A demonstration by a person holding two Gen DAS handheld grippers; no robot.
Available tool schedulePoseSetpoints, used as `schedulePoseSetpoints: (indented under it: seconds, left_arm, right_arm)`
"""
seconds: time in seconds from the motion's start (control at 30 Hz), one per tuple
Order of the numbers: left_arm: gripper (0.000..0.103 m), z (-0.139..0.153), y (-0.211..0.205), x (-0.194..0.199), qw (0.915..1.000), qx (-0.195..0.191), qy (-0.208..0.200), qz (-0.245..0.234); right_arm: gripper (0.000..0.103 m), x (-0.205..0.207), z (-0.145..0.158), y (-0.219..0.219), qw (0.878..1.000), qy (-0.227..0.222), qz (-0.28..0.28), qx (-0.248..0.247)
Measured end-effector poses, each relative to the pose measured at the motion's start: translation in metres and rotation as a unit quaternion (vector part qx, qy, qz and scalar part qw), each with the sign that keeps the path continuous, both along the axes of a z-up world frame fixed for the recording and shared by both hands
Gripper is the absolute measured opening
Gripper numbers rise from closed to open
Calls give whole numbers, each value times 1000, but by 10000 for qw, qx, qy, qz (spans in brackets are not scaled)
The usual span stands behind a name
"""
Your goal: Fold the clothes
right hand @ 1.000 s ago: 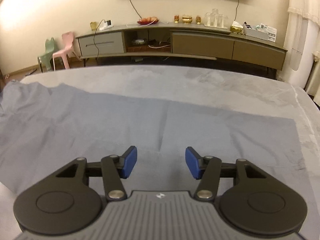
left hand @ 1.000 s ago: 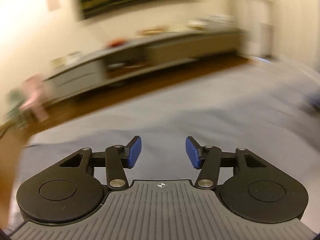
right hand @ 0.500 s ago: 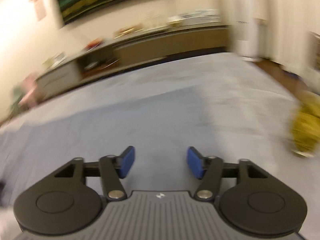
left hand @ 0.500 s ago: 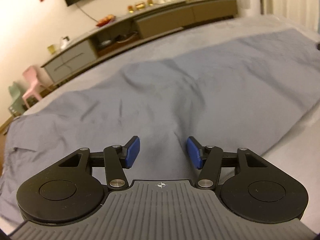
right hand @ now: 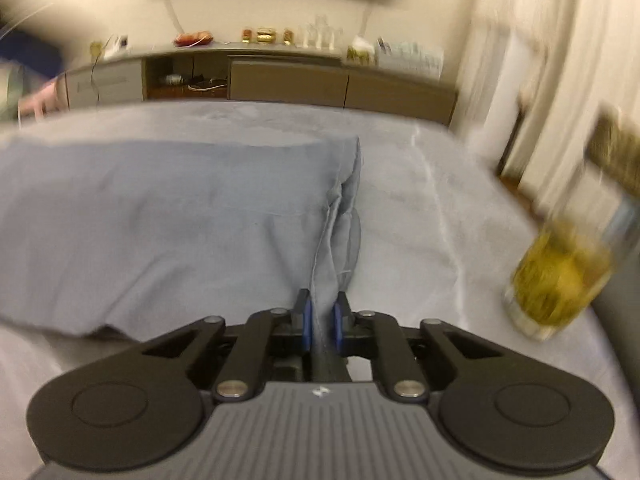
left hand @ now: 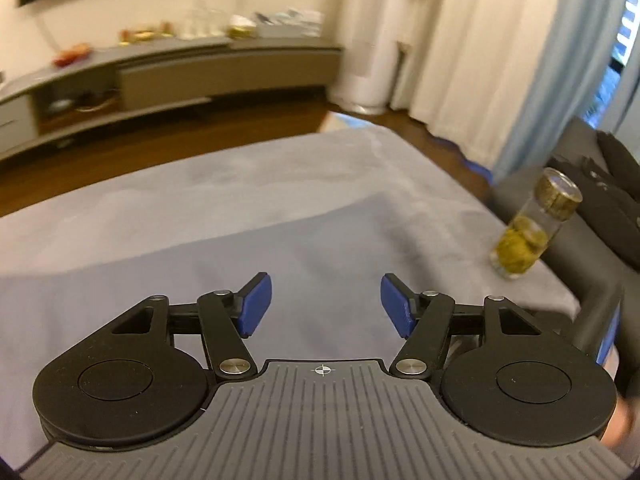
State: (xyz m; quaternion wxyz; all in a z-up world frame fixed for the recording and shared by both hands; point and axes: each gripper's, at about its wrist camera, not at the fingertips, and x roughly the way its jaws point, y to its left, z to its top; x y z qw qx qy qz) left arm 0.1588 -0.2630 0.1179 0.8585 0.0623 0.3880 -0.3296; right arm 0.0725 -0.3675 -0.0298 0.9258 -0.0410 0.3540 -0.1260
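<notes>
A blue-grey garment (right hand: 160,216) lies spread on the grey covered table (right hand: 420,208). My right gripper (right hand: 320,322) is shut on the garment's right edge, which bunches into a ridge running away from the jaws. My left gripper (left hand: 325,306) is open and empty, low over the garment (left hand: 200,280), its blue pads (left hand: 256,304) wide apart. The garment's left end is out of view.
A glass jar with yellow-green contents (right hand: 560,276) stands at the table's right edge, also in the left wrist view (left hand: 528,236). A dark sofa (left hand: 592,216) sits beside the table. A low sideboard (right hand: 280,76) and curtains (left hand: 460,48) line the far wall.
My right gripper has closed on the garment's right edge. My left gripper has swung right, from over the garment's middle toward the table's right end, still open.
</notes>
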Motion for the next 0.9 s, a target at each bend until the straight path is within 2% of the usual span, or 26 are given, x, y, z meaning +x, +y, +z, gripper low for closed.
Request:
schedulePoseSetpoints:
  seconds: [0.13,0.23,0.27,0.3,0.33,0.37,0.4,0.43,0.47,0.5,0.53,0.57,0.63,0.7,0.73,0.8,0.87,0.9]
  left_arm:
    - [57,-20,-84,10,9975,397,29,-578]
    - [57,-45,-129,14,9924,979,-52,-742]
    - [54,-54,-138,15,9904,1178,-86,-723]
    - [46,-63,-142,17,9888,1334,-104,-664]
    - [17,-69,-142,20,9874,1463,-91,-598]
    - [6,-73,-136,24,9882,1448,-28,-506]
    - [2,-74,-126,26,9910,1276,48,-394]
    - [0,-70,-114,26,9938,1069,45,-288]
    - [0,-64,-99,26,9961,863,-1,-168]
    - [0,-57,-81,26,9978,663,-8,-38]
    - [0,-51,-60,29,9990,431,54,88]
    - [0,-47,-38,33,9993,245,131,241]
    - [0,-47,5,41,9979,60,270,583]
    - [1,-60,43,50,9950,27,485,875]
    - [4,-68,58,54,9926,-34,640,1032]
    - [8,-86,84,60,9871,-272,914,1285]
    - [33,-99,103,59,9792,-602,1136,1570]
    - [37,-105,109,57,9750,-802,1251,1650]
  right_arm:
    - [10,-10,9,28,9951,-185,274,-933]
    - [10,-14,11,42,9893,-243,483,-1353]
    - [9,-15,11,47,9868,-265,549,-1501]
    - [10,-16,11,51,9849,-285,614,-1593]
    - [10,-17,12,53,9843,-332,679,-1592]
    - [10,-18,13,54,9838,-381,743,-1585]
    - [11,-20,14,56,9832,-430,807,-1578]
    - [13,-23,18,56,9832,-558,910,-1478]
    - [20,-28,24,54,9841,-704,1056,-1245]
    - [30,-34,34,48,9857,-810,1292,-711]
    - [34,-40,44,41,9839,-911,1528,-158]
    - [40,-44,53,33,9790,-1017,1705,466]
    - [40,-49,67,15,9595,-1217,1931,1653]
    - [40,-45,71,3,9420,-1285,1947,2412]
    - [40,-39,69,2,9395,-1222,1881,2590]
    - [32,-24,63,7,9428,-983,1681,2705]
    - [28,-8,54,20,9514,-710,1471,2610]
    - [25,1,49,25,9573,-572,1420,2453]
